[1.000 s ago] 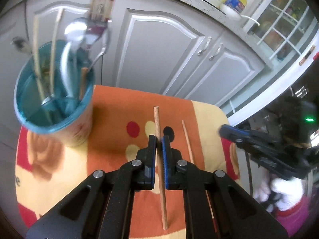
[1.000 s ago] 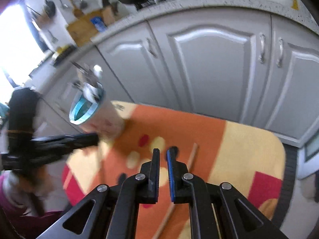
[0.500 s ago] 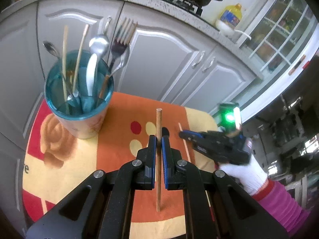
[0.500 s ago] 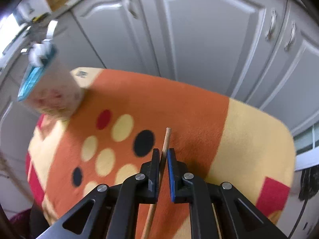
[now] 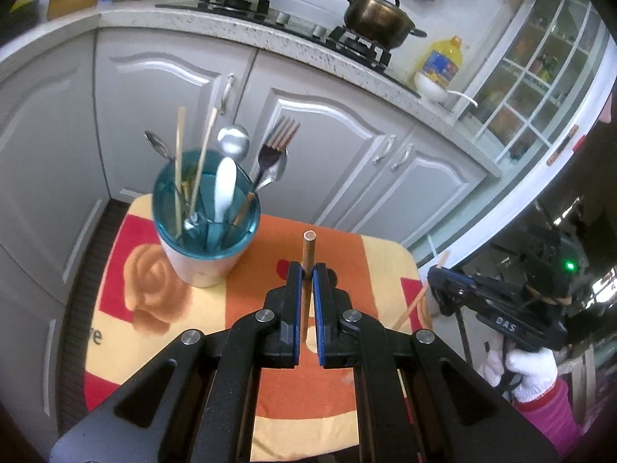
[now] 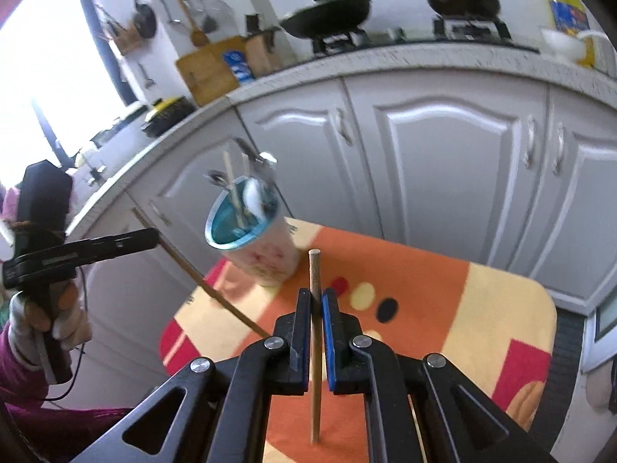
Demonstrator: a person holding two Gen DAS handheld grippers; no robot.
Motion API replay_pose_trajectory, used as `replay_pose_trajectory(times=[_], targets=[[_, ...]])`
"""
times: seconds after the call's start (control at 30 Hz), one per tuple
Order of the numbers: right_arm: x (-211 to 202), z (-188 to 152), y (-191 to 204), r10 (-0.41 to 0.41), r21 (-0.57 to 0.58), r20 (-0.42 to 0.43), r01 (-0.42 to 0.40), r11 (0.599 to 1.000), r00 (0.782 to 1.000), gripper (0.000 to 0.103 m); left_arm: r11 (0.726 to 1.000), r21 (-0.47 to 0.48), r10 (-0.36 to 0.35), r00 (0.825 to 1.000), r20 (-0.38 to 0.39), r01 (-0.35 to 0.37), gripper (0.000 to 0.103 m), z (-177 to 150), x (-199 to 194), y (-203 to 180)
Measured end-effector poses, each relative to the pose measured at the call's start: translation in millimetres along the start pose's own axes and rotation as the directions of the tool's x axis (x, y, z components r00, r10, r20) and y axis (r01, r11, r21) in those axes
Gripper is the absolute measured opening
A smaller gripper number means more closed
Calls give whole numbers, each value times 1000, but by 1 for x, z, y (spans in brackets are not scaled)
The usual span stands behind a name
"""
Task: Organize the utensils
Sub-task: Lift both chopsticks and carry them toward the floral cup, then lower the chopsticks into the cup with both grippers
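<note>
two hand-held grippers, each clamped on one wooden chopstick, above a small table covered with an orange and yellow cloth (image 5: 239, 305). the left gripper (image 5: 307, 270) is closed tight around a darker chopstick (image 5: 309, 249) that stands nearly upright between its blue pads. the right gripper (image 6: 317, 296) is pinched the same way on a paler chopstick (image 6: 314, 270), also close to upright, its lower end off the cloth. seen from the left camera, the right gripper sits beyond the table's right edge, held in a white-gloved hand (image 5: 528, 370) with a pink sleeve. one cup (image 5: 204, 231) with a teal inside stands on the cloth's far left part, near the cabinets. in it are two thin wooden sticks, one fork, three metal spoons and one white spoon. on the counter behind are two pots on a stove and one yellow oil bottle (image 5: 443, 63).
</note>
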State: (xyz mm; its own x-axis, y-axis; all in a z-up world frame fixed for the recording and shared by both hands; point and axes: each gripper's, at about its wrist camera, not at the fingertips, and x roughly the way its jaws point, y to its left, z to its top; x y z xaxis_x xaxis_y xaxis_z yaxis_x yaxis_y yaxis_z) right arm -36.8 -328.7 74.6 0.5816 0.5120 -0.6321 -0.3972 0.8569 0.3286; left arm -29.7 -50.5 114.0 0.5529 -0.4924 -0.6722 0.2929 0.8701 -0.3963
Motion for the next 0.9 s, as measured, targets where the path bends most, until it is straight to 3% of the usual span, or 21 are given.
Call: replay_pose_trajectory(times=[0.13, 0.47, 0.6, 0.9], targets=[[-11, 17, 27, 30, -61, 34, -28, 998, 999, 5, 1000, 13, 9, 1000, 28, -9, 4, 10, -20, 2], [-24, 108, 104, 132, -247, 100, -104, 963, 986, 5, 1000, 7, 22, 994, 105, -23, 4, 68, -83, 20], [-20, 138, 127, 146, -303, 106, -108, 947, 984, 5, 997, 20, 71, 986, 150, -74, 4, 94, -96, 28], [30, 169, 138, 110, -311, 106, -73, 948, 988, 5, 980, -3, 195, 967, 167, -197, 4, 119, -60, 64]])
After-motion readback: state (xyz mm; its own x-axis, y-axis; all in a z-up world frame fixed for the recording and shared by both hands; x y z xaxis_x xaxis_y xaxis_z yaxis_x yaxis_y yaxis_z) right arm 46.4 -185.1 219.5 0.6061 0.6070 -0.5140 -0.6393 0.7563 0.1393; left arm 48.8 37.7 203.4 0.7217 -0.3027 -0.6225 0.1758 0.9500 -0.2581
